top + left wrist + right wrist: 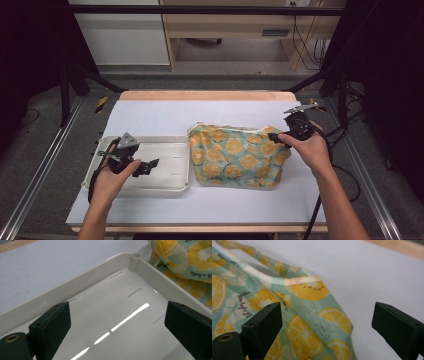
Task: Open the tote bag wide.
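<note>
A teal cloth printed with yellow citrus slices [235,155] lies crumpled in the middle of the white table cover. To its left sits a cream plastic tray [172,187], with nothing in it. My left gripper [150,166] hovers over the tray with its jaws wide apart; in the left gripper view the tray floor [117,315] shows between them and the cloth [190,262] lies past the tray's corner. My right gripper [275,137] is at the cloth's right upper corner, open, with the cloth's edge [307,297] below and between its jaws, not pinched.
The white cover [155,112] spans a wooden table [200,95] with bare room behind and in front of the cloth. Metal frame rails run along both sides. Cables trail off the right edge.
</note>
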Tool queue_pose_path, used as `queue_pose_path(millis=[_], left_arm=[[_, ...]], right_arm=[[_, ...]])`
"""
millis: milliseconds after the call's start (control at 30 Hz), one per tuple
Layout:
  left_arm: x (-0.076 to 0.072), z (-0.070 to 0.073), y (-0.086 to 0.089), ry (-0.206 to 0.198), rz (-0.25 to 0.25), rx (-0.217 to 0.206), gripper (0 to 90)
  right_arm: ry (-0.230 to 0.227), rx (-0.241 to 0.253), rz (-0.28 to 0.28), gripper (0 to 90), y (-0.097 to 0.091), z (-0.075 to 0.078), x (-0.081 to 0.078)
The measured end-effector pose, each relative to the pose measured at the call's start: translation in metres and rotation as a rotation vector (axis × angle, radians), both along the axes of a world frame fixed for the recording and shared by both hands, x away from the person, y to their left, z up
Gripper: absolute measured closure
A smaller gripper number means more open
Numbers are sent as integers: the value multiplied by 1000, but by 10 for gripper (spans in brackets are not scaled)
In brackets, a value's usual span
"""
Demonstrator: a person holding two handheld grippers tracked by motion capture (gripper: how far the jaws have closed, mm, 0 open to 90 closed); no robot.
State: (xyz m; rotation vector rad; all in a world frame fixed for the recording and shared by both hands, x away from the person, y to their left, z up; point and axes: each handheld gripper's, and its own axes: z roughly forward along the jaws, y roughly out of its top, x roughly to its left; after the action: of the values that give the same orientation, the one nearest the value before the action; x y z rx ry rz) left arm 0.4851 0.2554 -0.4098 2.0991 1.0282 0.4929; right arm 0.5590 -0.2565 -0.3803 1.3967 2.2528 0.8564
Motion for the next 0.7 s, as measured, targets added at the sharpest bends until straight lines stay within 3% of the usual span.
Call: queue_pose_path(millis=[67, 100, 200, 233, 267, 300, 367, 400, 433, 467, 500, 567, 700], left_arm=[[0, 2, 1, -5, 3, -6, 68], [0, 3, 2, -7, 3, -4, 68], [-1, 4, 1, -8, -2, -10, 68], [-2, 4, 0, -9, -5, -6, 68], [-2, 4, 0, -9, -5, -6, 68], [-2, 5, -1, -8, -13, -6, 68], [-2, 5, -2, -6, -15, -8, 68], [-2, 5, -2, -6, -15, -8, 68], [-3, 5, -3, -3, -20, -1, 68], [-3, 5, -3, -3, -20, -1, 68], [-3, 5, -5, 0, -29, 0, 68], [-3, 5, -6, 0, -31, 0, 68], [-6, 8, -14, -5, -51, 9, 69]], right_arm=[[21, -25, 1, 126, 3, -5, 3], [19, -35, 13, 251, 7, -7, 4], [20, -38, 23, 505, 9, -6, 5], [10, -38, 28, 573, 10, -6, 4], [10, -38, 28, 573, 10, -6, 4], [11, -33, 43, 732, 12, -4, 2], [-3, -19, 52, 846, 13, -1, -1], [-3, -19, 52, 846, 13, -1, -1], [-45, 4, 56, 893, 14, 4, -7], [-45, 4, 56, 893, 14, 4, -7], [-89, 34, 72, 900, 15, 12, -14], [-106, 43, 75, 900, 16, 16, -19], [-210, 115, 103, 900, 22, 35, -50]])
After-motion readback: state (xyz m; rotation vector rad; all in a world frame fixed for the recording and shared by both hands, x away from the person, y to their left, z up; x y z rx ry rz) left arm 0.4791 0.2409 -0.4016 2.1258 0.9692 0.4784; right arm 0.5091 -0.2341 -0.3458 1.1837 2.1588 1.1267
